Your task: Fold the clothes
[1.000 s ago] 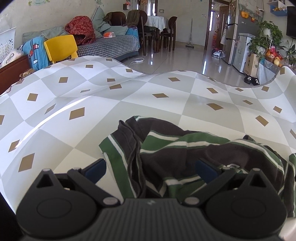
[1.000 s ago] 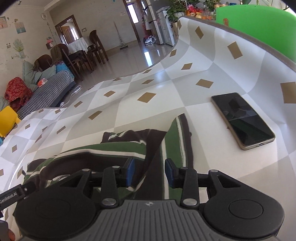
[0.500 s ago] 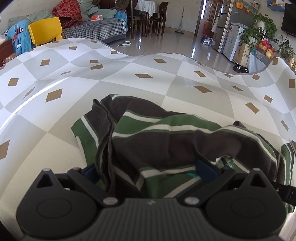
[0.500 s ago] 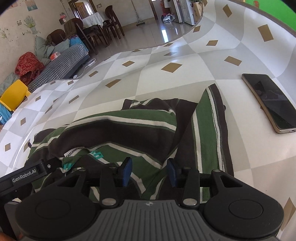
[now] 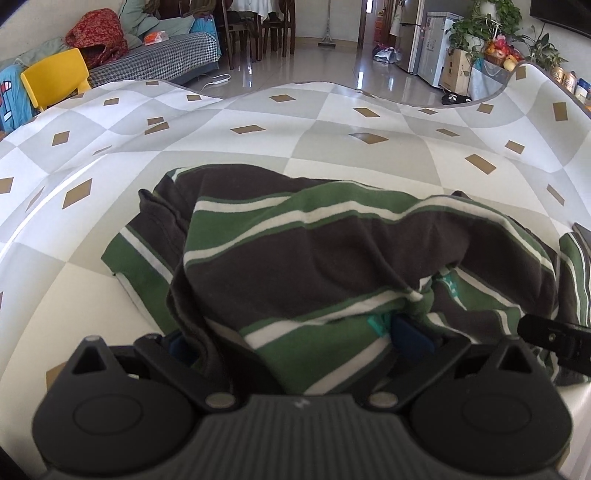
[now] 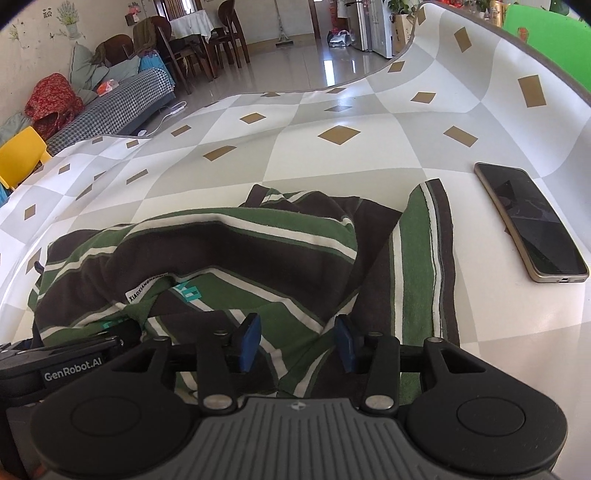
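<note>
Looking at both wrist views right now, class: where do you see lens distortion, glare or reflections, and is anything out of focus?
Left wrist view: the flat grey-and-white checked tablecloth bulges like a dome; window light glares on the tiled floor.
Right wrist view: the cloth's far edge curls upward; the black smartphone has a reflective screen; the green, brown and white striped shirt looks sharp.

A dark phone lies face up on the bench, covered in a grey-and-white checked cloth with gold diamonds, while a yellow chair, a houndstooth sofa and potted plants fill the tiled room behind.
</note>
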Tool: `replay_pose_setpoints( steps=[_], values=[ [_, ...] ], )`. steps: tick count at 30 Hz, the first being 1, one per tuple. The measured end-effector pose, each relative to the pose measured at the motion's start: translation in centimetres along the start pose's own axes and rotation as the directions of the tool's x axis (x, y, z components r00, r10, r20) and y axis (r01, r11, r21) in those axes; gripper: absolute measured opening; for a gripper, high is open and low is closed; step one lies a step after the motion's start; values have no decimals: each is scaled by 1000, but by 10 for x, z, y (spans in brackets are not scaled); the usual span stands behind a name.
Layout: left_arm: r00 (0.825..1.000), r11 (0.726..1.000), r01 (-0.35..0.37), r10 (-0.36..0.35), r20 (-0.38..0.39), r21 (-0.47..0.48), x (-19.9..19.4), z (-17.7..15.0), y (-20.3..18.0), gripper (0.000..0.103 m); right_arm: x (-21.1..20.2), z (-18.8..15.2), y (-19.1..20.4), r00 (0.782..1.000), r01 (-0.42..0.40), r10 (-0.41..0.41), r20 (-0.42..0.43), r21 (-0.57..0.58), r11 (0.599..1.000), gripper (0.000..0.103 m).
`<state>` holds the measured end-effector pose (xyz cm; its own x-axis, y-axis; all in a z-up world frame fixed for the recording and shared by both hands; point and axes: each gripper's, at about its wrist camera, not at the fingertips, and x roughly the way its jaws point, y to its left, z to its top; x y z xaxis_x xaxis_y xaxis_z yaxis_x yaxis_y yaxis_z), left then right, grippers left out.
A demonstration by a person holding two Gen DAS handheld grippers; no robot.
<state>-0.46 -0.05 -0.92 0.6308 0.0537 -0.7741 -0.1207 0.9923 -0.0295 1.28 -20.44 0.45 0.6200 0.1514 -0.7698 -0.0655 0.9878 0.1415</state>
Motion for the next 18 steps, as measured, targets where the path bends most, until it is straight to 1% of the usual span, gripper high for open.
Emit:
replay_pose_setpoints(
  steps=[7, 11, 14, 16, 18],
  values=[
    [999, 999, 32, -31, -13, 43, -3, -5, -7, 103, -5, -3, -8, 1000, 8, -8, -17, 10, 1000, 42],
    [999, 993, 35, -33, -22, 112, -6, -11, -18, 103, -11, -2, -13, 1000, 6, -5, -24, 35, 999, 42],
    [999, 993, 47, -44, -26, 106, -8, -13, -19, 103, -17, -1, -18, 1000, 2, 0, -27, 60, 998, 42],
    [998, 993, 54, -51, -29, 105, -11, -13, -19, 103, -24, 1, -22, 1000, -7, 8, -4, 86, 996, 42],
    [997, 993, 70, -68, -30, 94, -15, -12, -18, 103, -31, 6, -25, 1000, -22, 20, 22, 88, 996, 42]
  ],
)
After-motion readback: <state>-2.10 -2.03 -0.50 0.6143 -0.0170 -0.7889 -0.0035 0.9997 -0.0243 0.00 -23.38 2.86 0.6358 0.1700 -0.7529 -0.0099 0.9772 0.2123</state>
